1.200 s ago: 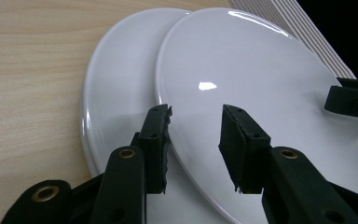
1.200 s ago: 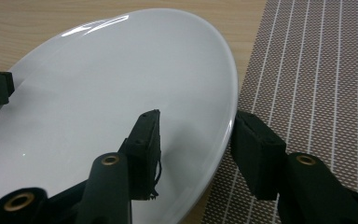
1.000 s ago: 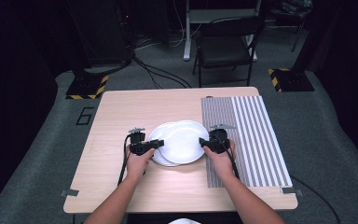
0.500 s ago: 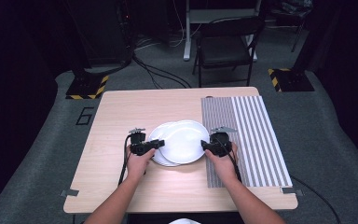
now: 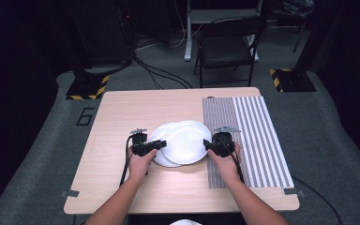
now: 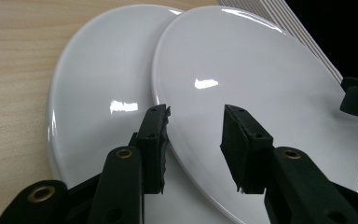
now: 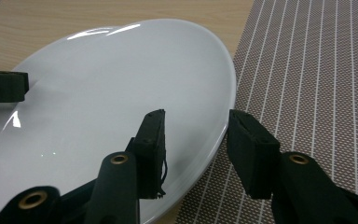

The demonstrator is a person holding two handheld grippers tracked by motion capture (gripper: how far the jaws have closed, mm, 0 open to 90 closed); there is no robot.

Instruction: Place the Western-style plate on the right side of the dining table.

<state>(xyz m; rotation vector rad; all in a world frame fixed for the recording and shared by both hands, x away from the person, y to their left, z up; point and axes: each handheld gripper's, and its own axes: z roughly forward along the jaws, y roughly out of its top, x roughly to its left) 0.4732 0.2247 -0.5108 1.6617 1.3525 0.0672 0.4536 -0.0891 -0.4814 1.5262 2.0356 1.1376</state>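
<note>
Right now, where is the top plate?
In the high view, the top plate sits mid-table, overlapping a lower plate, between the left gripper and right gripper, beside the striped mat.

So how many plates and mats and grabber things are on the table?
Plates: 2, top plate overlapping bottom plate
Striped mat: 1
Grippers: 2, left gripper, right gripper
Total: 5

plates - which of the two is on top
The plate nearer the striped mat is on top: its rim overlaps the other plate, which peeks out toward the left tongs.
</note>
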